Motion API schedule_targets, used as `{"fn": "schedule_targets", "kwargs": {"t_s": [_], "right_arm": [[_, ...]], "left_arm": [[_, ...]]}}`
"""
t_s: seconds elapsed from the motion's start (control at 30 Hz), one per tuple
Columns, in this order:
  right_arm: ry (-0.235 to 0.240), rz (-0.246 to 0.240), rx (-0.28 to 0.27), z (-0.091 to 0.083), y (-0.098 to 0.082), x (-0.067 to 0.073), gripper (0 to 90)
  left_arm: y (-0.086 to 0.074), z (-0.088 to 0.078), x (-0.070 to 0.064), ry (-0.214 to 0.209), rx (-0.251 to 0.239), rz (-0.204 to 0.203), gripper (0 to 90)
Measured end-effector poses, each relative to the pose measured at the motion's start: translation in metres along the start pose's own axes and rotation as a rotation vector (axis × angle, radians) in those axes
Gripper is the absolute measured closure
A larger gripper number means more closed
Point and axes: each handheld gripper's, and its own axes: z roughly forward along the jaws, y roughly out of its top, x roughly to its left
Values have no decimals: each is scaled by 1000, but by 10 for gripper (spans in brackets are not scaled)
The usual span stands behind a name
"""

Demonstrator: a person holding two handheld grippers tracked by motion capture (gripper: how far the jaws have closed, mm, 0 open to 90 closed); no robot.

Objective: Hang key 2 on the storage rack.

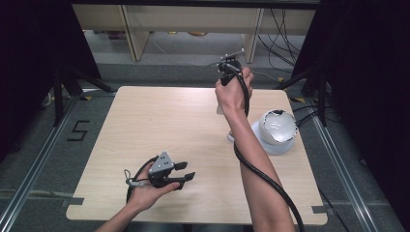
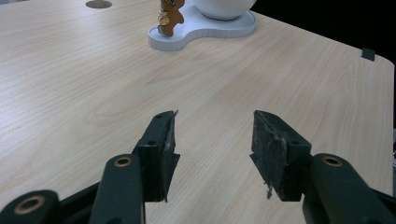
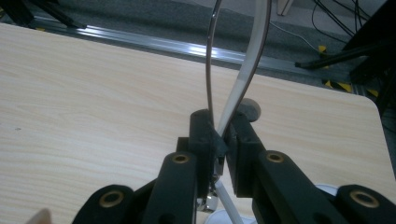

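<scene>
Above the far side of the counter, a thin curved strip is pinched by the right tongs, best kept squeezed and lowered slowly toward the white globe, while the left tongs are held spread, empty, near the front edge.

A black "5" is marked on the grey floor left of the table
</scene>
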Motion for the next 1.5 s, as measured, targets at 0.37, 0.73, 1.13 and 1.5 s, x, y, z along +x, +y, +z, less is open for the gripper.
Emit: {"fn": "schedule_targets", "kwargs": {"t_s": [0.37,0.73,1.13,1.5], "right_arm": [[-92,31,51,-3,-1,4,822],[-59,-14,118,-10,-2,2,822],[-16,-65,157,-16,-4,0,810],[-26,-77,169,-16,-4,6,872]], "left_arm": [[0,0,1,-2,1,7,491],[0,0,0,3,4,-2,490],[0,0,3,-2,-2,-4,486],[0,-1,4,4,1,-2,487]]}}
